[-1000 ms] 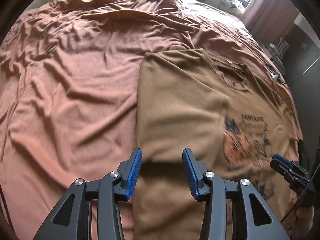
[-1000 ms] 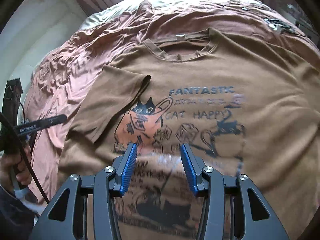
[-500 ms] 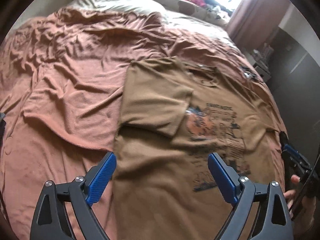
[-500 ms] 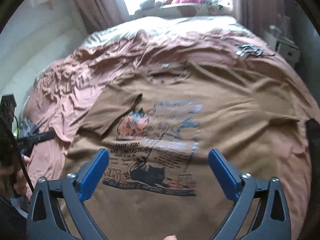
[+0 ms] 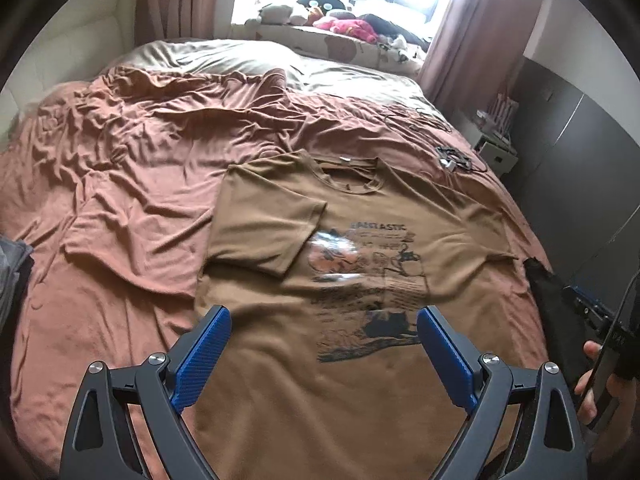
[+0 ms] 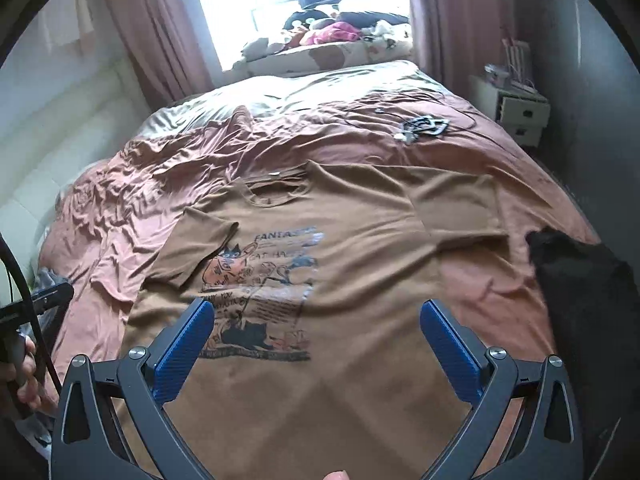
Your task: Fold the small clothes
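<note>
A brown T-shirt [image 5: 360,240] with a cat print lies face up on the bed; it also shows in the right wrist view [image 6: 352,248]. Its left sleeve [image 5: 268,232] is folded in over the chest, and that sleeve shows in the right wrist view [image 6: 196,244] too. The right sleeve [image 6: 460,208] lies spread out. My left gripper [image 5: 322,344] is open and empty, above the shirt's lower left part. My right gripper [image 6: 316,340] is open and empty, above the shirt's lower middle.
A rumpled rust-coloured sheet [image 5: 132,168] covers the bed. A black garment [image 6: 588,300] lies at the right edge. Cables and small items [image 6: 424,126] lie at the far right. A nightstand [image 6: 520,116] stands beside the bed. Plush toys [image 5: 340,24] line the window sill.
Both grippers opened wide from a narrow gap and pulled back and up from the shirt. More of the bed and room now shows.
</note>
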`<control>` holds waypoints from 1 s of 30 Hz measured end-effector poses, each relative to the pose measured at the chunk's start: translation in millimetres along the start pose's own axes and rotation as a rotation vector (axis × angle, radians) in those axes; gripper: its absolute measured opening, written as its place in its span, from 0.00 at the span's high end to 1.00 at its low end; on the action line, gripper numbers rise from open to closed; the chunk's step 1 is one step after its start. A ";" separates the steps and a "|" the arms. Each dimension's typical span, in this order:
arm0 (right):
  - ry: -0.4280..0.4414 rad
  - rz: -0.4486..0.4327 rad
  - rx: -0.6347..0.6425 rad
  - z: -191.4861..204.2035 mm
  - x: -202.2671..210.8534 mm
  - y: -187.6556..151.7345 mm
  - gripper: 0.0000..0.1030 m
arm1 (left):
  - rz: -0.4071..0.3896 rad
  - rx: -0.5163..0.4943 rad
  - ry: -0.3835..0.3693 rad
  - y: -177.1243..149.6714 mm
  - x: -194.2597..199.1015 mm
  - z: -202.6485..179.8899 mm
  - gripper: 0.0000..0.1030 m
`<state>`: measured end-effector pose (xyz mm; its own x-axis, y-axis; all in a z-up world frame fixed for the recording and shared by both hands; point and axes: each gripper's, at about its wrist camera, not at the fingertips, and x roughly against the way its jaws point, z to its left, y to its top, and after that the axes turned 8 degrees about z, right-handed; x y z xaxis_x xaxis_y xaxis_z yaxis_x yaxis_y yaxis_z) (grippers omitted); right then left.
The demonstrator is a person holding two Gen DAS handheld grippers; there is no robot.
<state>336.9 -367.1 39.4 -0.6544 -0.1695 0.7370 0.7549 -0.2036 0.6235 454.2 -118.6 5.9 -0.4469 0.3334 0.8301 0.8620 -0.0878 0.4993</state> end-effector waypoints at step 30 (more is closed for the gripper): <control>-0.010 -0.027 -0.114 -126.9 70.7 -6.3 0.00 | 0.021 -0.104 -0.136 10.3 -18.1 -158.9 0.08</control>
<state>280.2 -500.2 54.5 -0.6735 -0.1532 0.7231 0.7267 -0.3164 0.6098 433.1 -274.6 35.3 -0.3868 0.4540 0.8026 0.8381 -0.1899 0.5114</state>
